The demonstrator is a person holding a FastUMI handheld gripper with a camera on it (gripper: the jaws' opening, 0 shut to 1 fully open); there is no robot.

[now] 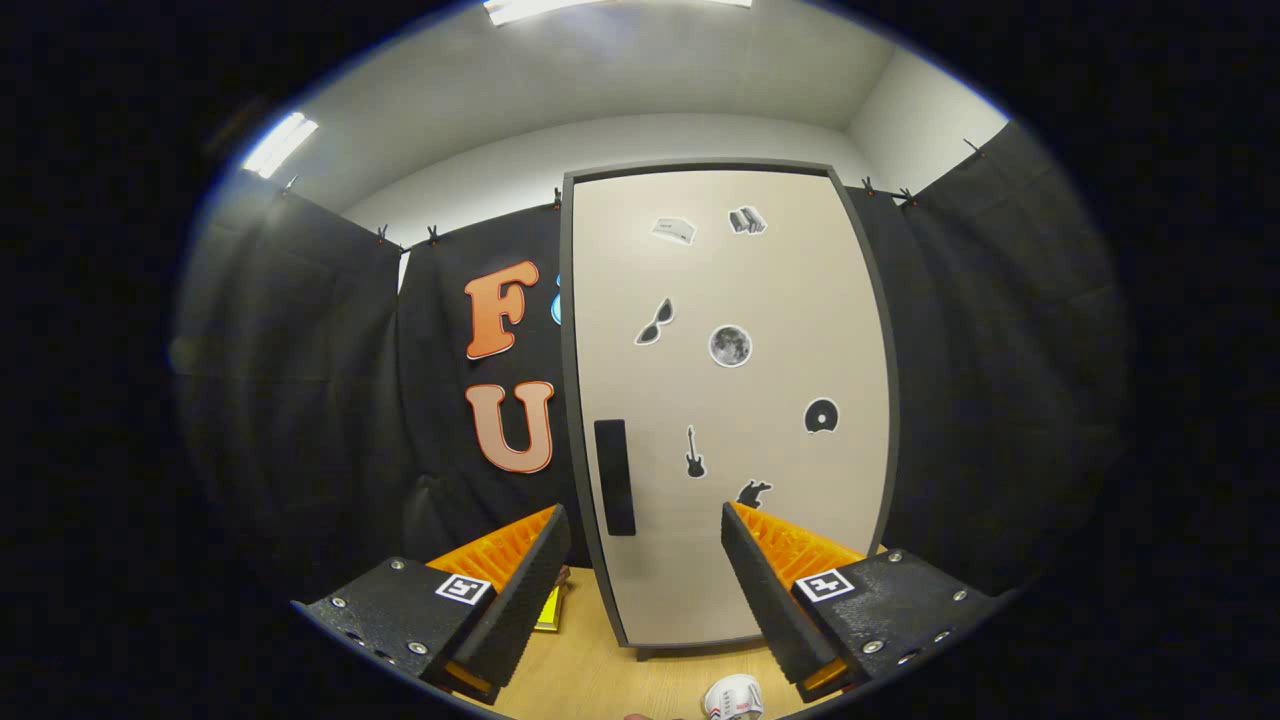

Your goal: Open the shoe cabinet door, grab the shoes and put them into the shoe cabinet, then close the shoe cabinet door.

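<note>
From where I sit at the feed, I start at the left: black cloth hangs as the booth wall (pixel 300 400), pinned up with small clips along its top edge. Low down beside the left finger I catch a sliver of something yellow (pixel 551 607) lying on the wooden counter (pixel 600 680); most of it is hidden behind the finger, so I cannot say what it is.

My tongs (pixel 645 560) stand wide apart with nothing between them but air; I count two fingers, each carrying one square marker tag on its upper face.

Beyond the fingers, and framed by the gap between them, stands the shoe cabinet (pixel 730 400). Its pale door (pixel 780 300) is closed, set in a dark frame. One dark upright handle (pixel 614 477) sits near the door's left edge, just ahead of the left fingertip and above it. I count seven stickers (pixel 730 345) on the door: two small ones near the top that I cannot make out, sunglasses, a round moon-like disc, a record, a guitar, and a dark shape partly covered by the right finger.

The cabinet's foot is hard to see below the door's lower edge.

At the very bottom, between the fingers and close to the right one, I see part of one white shoe (pixel 733 697), cut off so only its upper end shows.
</note>
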